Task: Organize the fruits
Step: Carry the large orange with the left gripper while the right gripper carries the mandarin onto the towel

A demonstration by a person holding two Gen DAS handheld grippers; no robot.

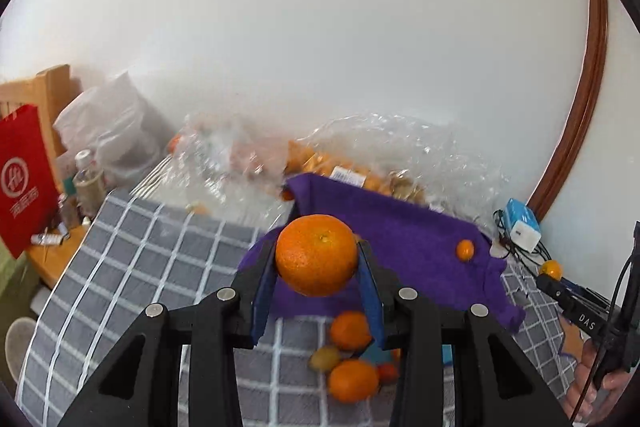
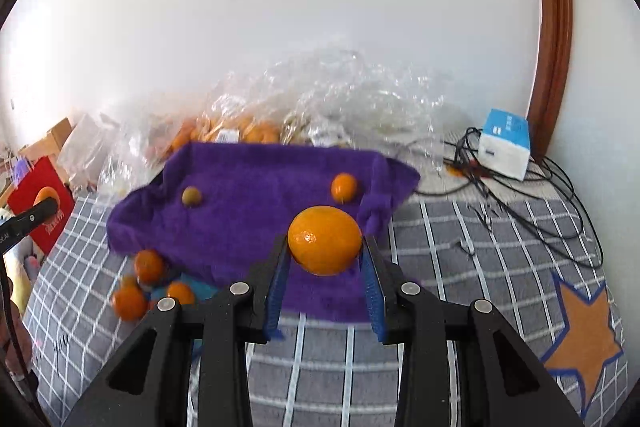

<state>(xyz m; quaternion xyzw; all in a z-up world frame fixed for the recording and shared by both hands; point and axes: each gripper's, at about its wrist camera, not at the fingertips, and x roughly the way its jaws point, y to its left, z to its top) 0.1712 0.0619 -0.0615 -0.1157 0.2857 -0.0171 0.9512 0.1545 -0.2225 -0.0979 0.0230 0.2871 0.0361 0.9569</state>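
Black finger linkages fill the bottom of both wrist views, blue pads at the tips. Left gripper (image 1: 318,259) jaws clamped on a big orange (image 1: 317,255), held in the air over the near edge of the purple towel (image 1: 404,239). Right gripper (image 2: 324,247) likewise closed on a second orange (image 2: 325,241), above the towel's front half. On the towel: a small orange kumquat (image 2: 344,186) toward the right and a greenish one (image 2: 191,195) toward the left, well apart. Loose pile of oranges (image 2: 148,283) sits on the grey checked cloth (image 2: 460,251) just off the towel's near-left corner, blurred. Clear plastic bags of fruit (image 2: 256,131) lie behind the towel by the wall; charger box (image 2: 505,143) and cables at far right. Step in hand looks like placing both held oranges onto the towel. To do it well: lower each until it touches fabric before opening, since round fruit will likely roll if dropped; set them apart from the small fruits and from each other, away from the towel's edge; open slowly and lift straight back so the pads don't nudge the fruit or drag the towel.
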